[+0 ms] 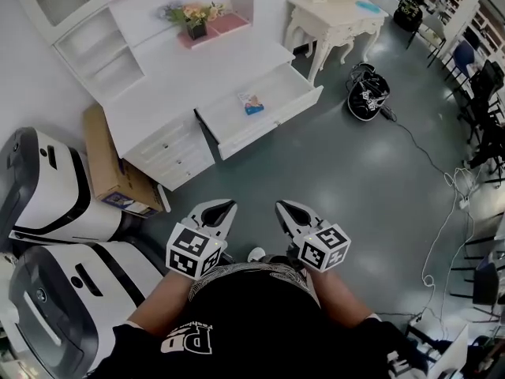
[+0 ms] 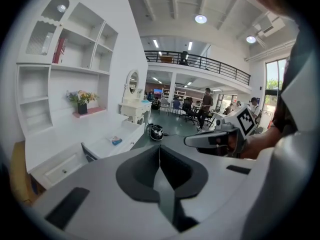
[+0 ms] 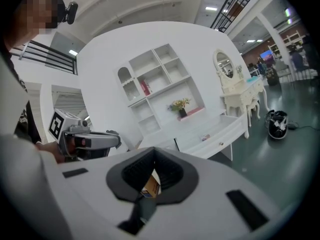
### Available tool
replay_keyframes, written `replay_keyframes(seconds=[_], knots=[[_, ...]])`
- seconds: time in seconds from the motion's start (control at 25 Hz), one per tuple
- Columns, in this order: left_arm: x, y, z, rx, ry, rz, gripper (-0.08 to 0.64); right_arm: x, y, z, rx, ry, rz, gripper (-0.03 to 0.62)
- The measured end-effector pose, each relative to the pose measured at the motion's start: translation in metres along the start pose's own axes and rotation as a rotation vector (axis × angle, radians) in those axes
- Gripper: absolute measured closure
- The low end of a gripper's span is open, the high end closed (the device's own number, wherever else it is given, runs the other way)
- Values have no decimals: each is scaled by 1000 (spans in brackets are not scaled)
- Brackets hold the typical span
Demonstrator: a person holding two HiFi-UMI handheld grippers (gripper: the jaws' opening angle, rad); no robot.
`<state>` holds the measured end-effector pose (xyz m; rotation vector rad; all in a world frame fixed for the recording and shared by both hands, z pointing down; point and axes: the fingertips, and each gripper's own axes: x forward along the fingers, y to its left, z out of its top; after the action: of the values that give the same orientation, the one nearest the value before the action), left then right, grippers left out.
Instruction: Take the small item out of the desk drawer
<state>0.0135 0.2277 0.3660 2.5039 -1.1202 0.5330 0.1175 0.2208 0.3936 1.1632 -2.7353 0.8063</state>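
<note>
White desk (image 1: 205, 73) against the wall, with one drawer (image 1: 272, 123) standing pulled out. Small item (image 1: 252, 103): a flat blue-and-pale packet lying on the drawer floor near its middle, untouched. Left gripper (image 1: 219, 210): jaws pressed together, nothing between them. Right gripper (image 1: 289, 212): jaws likewise together and empty; the brown showing through its jaw gap in the right gripper view is the cardboard box (image 1: 106, 164) on the floor beside the desk, not a held thing. Both grippers sit side by side in front of the person's waist, pointing toward the desk, well apart from the drawer, with bare grey floor (image 1: 339, 180) between. Progress, as I judge it: the drawer is already open, so access is settled; the approach, the opening of the jaws, the grasp and the lift-out all remain.
</note>
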Motion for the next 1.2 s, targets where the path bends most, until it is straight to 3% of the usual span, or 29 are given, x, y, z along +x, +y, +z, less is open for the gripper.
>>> replay_keyframes(seconds=[0.44, 0.72, 1.04, 1.2], knots=[[24, 37, 3, -37, 11, 16, 543, 23, -27, 9, 1, 17, -23, 583], [51, 61, 26, -44, -17, -10, 543, 45, -50, 34, -23, 18, -50, 583], [91, 111, 35, -80, -1, -25, 543, 95, -79, 39, -19, 89, -69, 583], [112, 150, 54, -99, -5, -22, 543, 133, -95, 61, -36, 119, -66, 583]])
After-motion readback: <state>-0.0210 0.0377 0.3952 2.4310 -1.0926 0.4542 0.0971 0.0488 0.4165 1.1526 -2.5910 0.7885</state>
